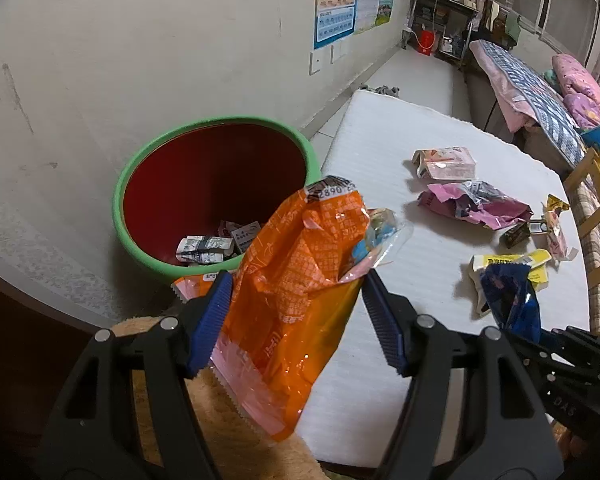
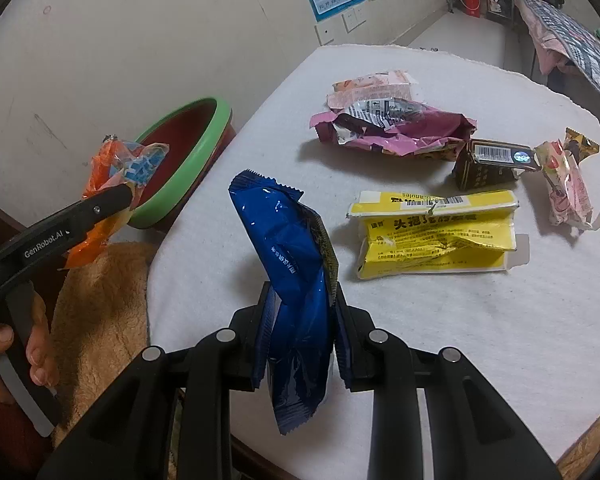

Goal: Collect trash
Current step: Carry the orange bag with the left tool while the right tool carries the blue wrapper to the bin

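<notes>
My left gripper (image 1: 295, 276) is shut on a crumpled orange snack bag (image 1: 295, 280) with a clear wrapper scrap tucked at its top. It is held in the air just in front of the green-rimmed red bin (image 1: 139, 168), which has a few cartons at its bottom. In the right wrist view the same bag (image 2: 99, 168) hangs by the bin rim (image 2: 215, 128). My right gripper (image 2: 302, 286) is shut on a blue foil wrapper (image 2: 295, 264), lifted above the white table (image 2: 460, 340). The blue wrapper (image 1: 508, 300) also shows in the left wrist view, lower right.
On the table lie a pale pink pack (image 2: 370, 86), a magenta bag (image 2: 392, 132), a dark carton (image 2: 488, 164), a yellow box (image 2: 436, 236) and a pink wrapper (image 2: 568, 188). A tan fluffy cloth (image 2: 99, 300) lies below the table's left edge. A wooden chair (image 1: 592, 200) stands at the right.
</notes>
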A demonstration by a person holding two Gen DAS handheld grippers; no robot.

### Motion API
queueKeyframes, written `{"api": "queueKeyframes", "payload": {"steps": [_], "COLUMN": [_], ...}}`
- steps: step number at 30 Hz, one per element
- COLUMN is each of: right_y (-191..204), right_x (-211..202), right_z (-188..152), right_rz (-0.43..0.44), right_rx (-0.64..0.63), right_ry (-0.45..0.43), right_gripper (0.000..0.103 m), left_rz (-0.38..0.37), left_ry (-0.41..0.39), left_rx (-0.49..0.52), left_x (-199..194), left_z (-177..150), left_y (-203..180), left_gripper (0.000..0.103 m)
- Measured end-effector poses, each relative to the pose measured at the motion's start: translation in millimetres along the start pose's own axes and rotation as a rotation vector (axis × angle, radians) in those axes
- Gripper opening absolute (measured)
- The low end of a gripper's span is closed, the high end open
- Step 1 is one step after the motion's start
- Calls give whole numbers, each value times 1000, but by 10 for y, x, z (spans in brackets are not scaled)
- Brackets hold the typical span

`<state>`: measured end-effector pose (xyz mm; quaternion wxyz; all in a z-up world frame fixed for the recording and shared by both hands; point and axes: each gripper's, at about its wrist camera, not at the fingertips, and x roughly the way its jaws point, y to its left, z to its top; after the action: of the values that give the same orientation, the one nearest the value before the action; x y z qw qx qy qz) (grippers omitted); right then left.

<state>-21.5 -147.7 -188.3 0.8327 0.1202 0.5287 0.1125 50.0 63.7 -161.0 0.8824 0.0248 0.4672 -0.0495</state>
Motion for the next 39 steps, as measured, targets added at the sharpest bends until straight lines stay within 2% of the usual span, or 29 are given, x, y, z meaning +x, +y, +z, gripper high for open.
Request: {"api": "queueKeyframes", "payload": {"steps": [10,31,39], "right_y": [73,595,720], "right_x": [44,126,90], "right_z": [55,342,594], "right_rz": [6,39,45], "right_rx": [-22,-147,-168], "right_ry": [6,-8,-45], "right_gripper": [27,27,27], "left_rz": [16,56,67], "left_ry": [-18,-12,-33], "left_rx": [-6,-100,-122], "left_x": [-29,12,25], "left_z": [15,-51,15], "left_y": [73,525,672], "left_gripper": [64,64,64]}}
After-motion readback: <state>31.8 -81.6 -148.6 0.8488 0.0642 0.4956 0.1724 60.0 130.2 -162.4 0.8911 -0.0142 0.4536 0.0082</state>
